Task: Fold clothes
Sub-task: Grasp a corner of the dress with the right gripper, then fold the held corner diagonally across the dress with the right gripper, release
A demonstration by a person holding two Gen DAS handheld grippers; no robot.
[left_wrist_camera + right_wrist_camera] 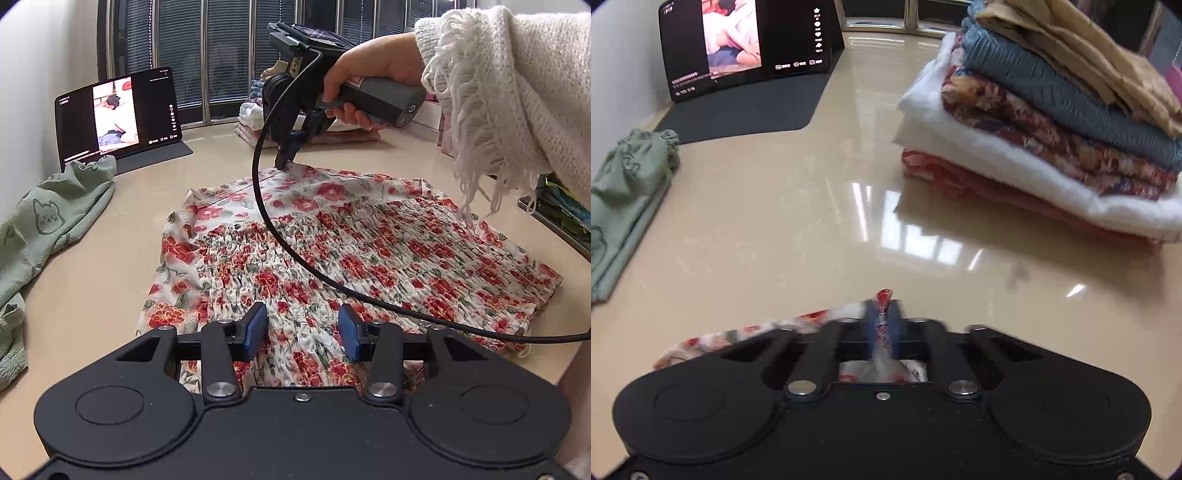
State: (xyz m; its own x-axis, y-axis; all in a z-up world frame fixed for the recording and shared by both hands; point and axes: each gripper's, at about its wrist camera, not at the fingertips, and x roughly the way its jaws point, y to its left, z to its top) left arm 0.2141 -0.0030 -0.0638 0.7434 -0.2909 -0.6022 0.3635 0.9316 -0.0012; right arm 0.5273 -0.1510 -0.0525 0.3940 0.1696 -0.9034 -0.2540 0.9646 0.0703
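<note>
A: Where's the floral top [332, 251] lying?

B: Flat on the beige table [110, 266], long side running left to right; the smocked part is nearest us, the plain hem at the far edge.

A: And the right gripper [882, 325]?

B: At that far edge, jaws pressed together on a pinch of the floral cloth; a tuft of it pokes up between the blue pads [871, 325]; its wrist view looks past the hem toward the stack of folded clothes [1034, 129].

A: The left gripper [303, 332]?

B: Jaws wide apart, holding nothing; it hovers over the near smocked edge, cloth directly below and ahead.

A: So which side matters?

B: The far one, I'd judge; the right already has the hem, so the fold likely comes toward us across the short axis; the left is nearer the near edge and could pin it.

A: Anything beside it?

B: A green garment [44, 221] to the left, well apart; a tablet [118, 114] behind it.
</note>
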